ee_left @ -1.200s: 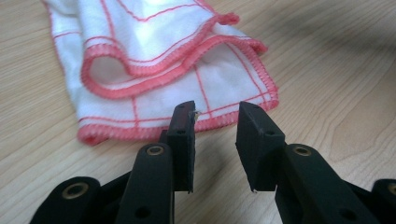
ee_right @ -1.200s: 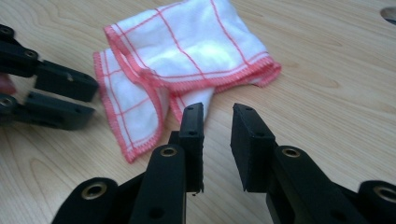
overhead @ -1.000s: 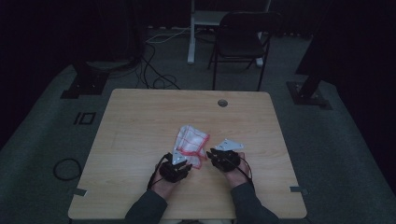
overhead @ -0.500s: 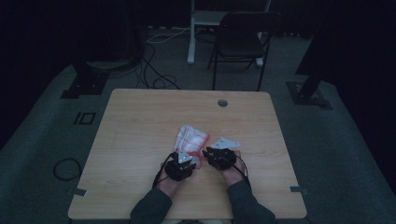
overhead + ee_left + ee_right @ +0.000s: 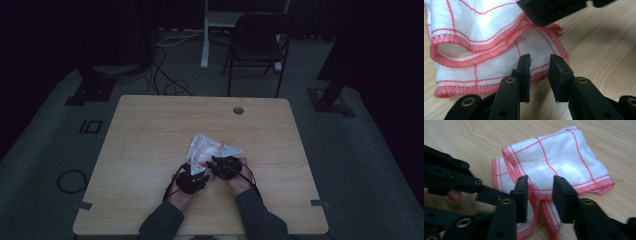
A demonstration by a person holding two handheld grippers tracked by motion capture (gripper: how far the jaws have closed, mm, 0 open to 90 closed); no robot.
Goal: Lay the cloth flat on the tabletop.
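**Both grippers at the near edge of the folded cloth**

The white woven cloth with red grid lines and a red stitched hem (image 5: pixel 206 147) lies loosely folded on the light wooden table (image 5: pixel 145 140), toward my side of the table's middle. Its layers bunch and curl at the near edge, where the hem doubles over itself (image 5: pixel 474 48).

My right gripper (image 5: pixel 540 188) stands at that near edge with a raised fold of hem between its two black jaws; the jaws are narrowly parted and I cannot tell whether they pinch it. My left gripper (image 5: pixel 539 67) sits just beside the cloth's near corner, its jaws slightly parted over the hem with nothing clamped between them.

Beyond the cloth, a small round grommet (image 5: pixel 238 110) sits near the table's far edge, and a dark folding chair (image 5: pixel 260 47) stands behind the table.
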